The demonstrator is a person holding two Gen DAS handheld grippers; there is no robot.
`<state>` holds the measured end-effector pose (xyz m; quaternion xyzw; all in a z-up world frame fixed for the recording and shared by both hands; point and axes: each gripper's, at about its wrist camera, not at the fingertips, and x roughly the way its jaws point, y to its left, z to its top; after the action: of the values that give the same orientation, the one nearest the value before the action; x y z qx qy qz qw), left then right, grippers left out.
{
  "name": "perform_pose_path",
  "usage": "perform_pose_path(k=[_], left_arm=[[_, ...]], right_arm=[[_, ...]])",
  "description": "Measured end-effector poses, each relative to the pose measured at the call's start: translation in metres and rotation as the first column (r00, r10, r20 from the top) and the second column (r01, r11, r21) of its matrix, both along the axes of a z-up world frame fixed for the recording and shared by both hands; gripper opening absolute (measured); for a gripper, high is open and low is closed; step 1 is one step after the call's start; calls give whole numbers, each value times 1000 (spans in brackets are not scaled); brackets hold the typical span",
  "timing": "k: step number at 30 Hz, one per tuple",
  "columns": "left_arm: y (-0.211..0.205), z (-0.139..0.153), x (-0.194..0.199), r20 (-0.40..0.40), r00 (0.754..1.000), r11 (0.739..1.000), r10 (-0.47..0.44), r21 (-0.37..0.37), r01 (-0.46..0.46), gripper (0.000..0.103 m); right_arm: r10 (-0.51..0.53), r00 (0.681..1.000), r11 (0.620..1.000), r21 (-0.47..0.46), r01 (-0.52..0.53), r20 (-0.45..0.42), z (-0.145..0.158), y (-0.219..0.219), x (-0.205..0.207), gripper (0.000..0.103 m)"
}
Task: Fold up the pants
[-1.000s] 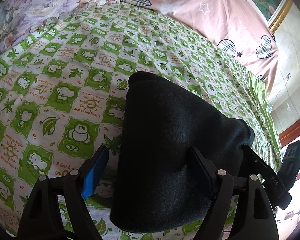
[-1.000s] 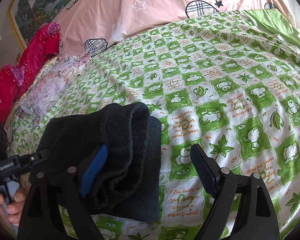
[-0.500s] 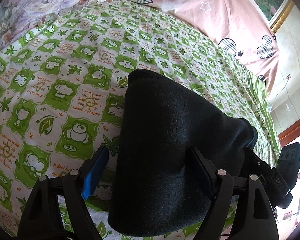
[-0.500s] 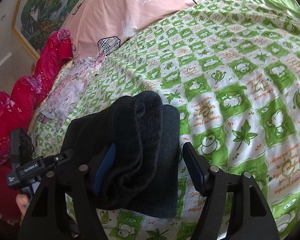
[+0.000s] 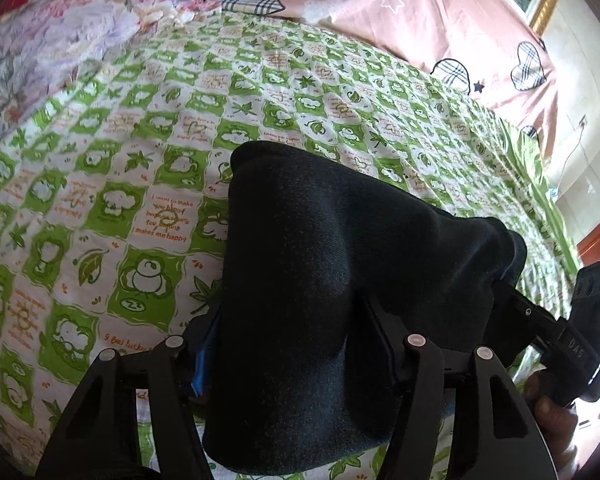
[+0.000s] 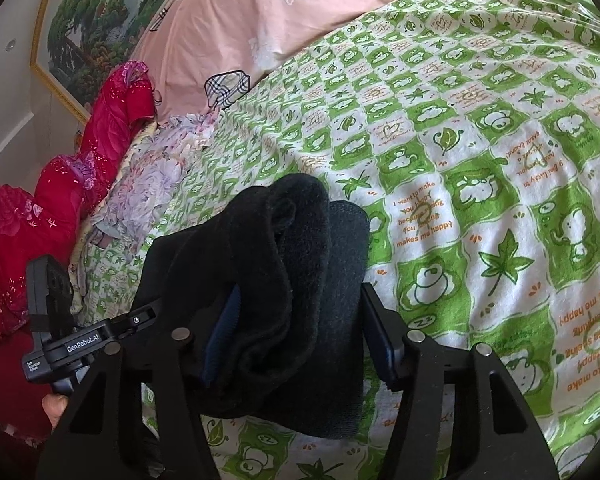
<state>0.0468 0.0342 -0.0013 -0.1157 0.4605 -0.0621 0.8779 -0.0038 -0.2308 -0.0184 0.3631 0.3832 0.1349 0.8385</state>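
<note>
The black pants [image 5: 332, 280] are folded into a thick bundle on the green and white checked bedspread [image 5: 140, 160]. My left gripper [image 5: 288, 344] has closed its fingers on one end of the bundle. My right gripper [image 6: 300, 328] has closed on the other end of the pants [image 6: 284, 272], where the stacked layers show. Each gripper shows at the edge of the other's view, the right one [image 5: 580, 328] and the left one [image 6: 72, 344].
A pink sheet with plaid hearts [image 5: 420, 20] lies at the back of the bed. A floral quilt [image 5: 60, 40] and red bedding [image 6: 60, 184] are piled at one side. A framed painting [image 6: 100, 20] hangs on the wall.
Both grippers' fingers have narrowed from wide open until they squeeze the folded pants. The right wrist view has swung toward the wall side.
</note>
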Motion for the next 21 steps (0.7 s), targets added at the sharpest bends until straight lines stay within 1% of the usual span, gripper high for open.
perform_pose_path(k=[6, 9, 15, 21], left_arm=[[-10, 10, -8, 29, 999, 997, -18, 82, 16, 51], [-13, 15, -14, 44, 999, 993, -23, 113, 18, 47], [-14, 25, -24, 69, 997, 992, -23, 129, 14, 42], [-15, 36, -35, 100, 995, 988, -25, 151, 9, 40]], right_arm=[[-7, 1000, 1000, 5, 7, 3, 2, 0, -1, 56], [-6, 1000, 1000, -7, 6, 6, 6, 2, -3, 54], [4, 1000, 999, -36, -4, 18, 19, 7, -5, 51], [13, 999, 999, -44, -12, 32, 29, 13, -8, 49]])
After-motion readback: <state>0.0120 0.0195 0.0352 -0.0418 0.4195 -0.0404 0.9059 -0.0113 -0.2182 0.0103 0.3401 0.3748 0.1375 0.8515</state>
